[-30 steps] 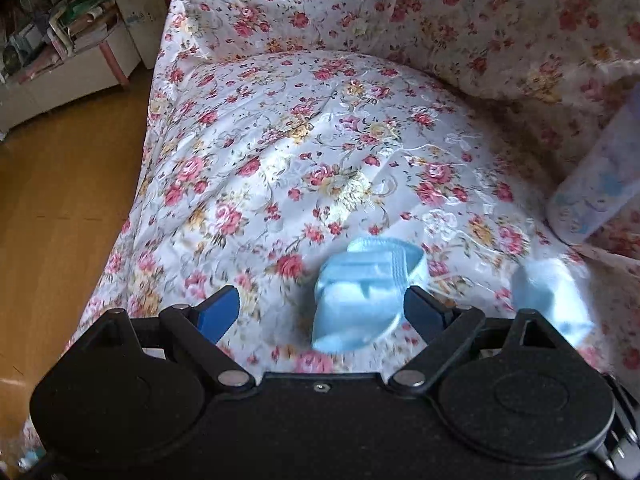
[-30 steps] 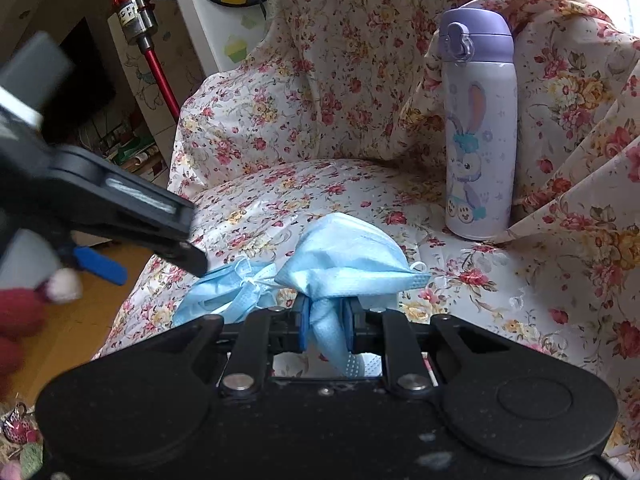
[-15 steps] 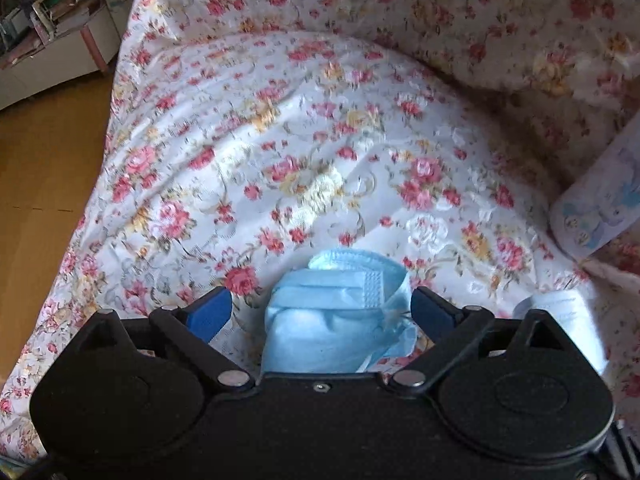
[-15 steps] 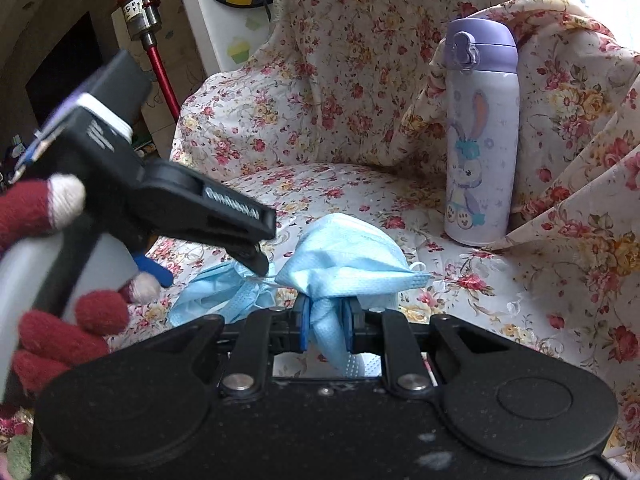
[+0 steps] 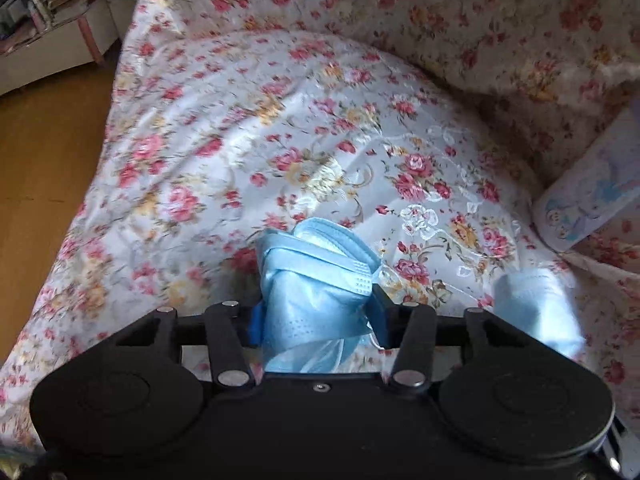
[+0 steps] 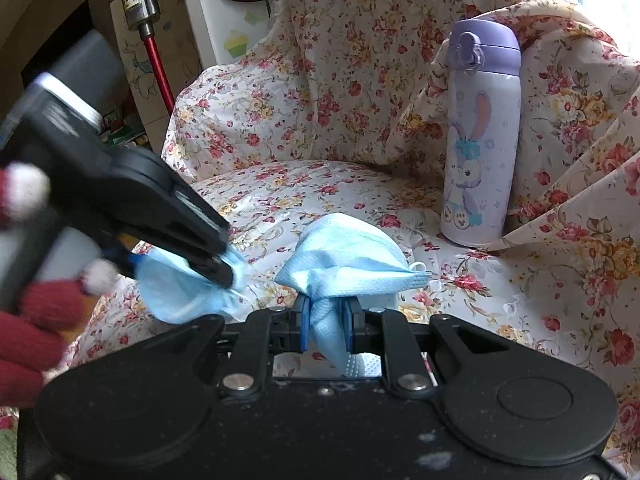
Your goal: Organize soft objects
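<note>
A: Two blue face masks, one per gripper. Left gripper [image 5: 318, 320] has its jaws clamped on a crumpled blue face mask [image 5: 316, 280]. Blue pads squeeze it from both sides, the bunched top sticks out past the fingertips, the rest hangs back toward the camera.

B: Right one?

A: Right gripper [image 6: 326, 324] is pinched tight on the second face mask [image 6: 344, 264]. Narrow neck of fabric between the pads, top fans out wide above them, ear loop visible at its right edge.

B: Where are they sitting?

A: Both over the seat of an armchair under a floral cover [image 5: 280, 140]. First mask is low over the front of the seat; can't tell if it touches the fabric. Second mask shows in the left wrist view too, blurry, at the right [image 5: 536, 312].

B: Left gripper seen from the right wrist?

A: Yes, comes in from the left [image 6: 224, 264], angled down, mask bunched under its tips [image 6: 180, 288]. Blurred. A hand in a dark red glove with white fingertips [image 6: 36, 312] holds the handle.

B: Other stuff?

A: Purple-lidded bottle with a rabbit print [image 6: 482, 132], upright at the back right of the seat against the draped cover, well apart from the masks. Red-stemmed stick vacuum [image 6: 148, 28] behind the chair, top left. Wood floor [image 5: 36, 168] left of the chair.
</note>
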Demonstrator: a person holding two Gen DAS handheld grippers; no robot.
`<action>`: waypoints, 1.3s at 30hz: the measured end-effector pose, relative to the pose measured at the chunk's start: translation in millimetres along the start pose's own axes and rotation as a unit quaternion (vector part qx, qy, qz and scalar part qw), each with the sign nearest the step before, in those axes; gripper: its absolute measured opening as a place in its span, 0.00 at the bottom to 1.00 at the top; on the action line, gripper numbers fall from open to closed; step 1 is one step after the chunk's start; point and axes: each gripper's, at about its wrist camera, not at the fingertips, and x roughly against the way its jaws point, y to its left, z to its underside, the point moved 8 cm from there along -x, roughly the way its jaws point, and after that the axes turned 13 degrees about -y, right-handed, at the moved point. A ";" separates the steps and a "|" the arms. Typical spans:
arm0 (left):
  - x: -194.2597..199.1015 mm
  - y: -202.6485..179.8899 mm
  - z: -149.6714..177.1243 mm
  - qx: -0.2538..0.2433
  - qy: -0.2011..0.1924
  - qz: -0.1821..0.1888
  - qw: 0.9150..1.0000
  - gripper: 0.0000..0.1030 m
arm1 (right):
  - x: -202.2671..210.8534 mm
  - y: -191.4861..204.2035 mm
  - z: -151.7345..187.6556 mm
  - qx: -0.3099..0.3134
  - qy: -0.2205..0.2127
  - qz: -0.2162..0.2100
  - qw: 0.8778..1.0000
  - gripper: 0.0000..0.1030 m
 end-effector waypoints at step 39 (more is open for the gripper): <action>258.6 218.3 172.0 0.133 -0.064 -0.146 0.978 0.47 | 150.1 87.3 -113.9 0.089 0.019 -0.117 0.989 0.16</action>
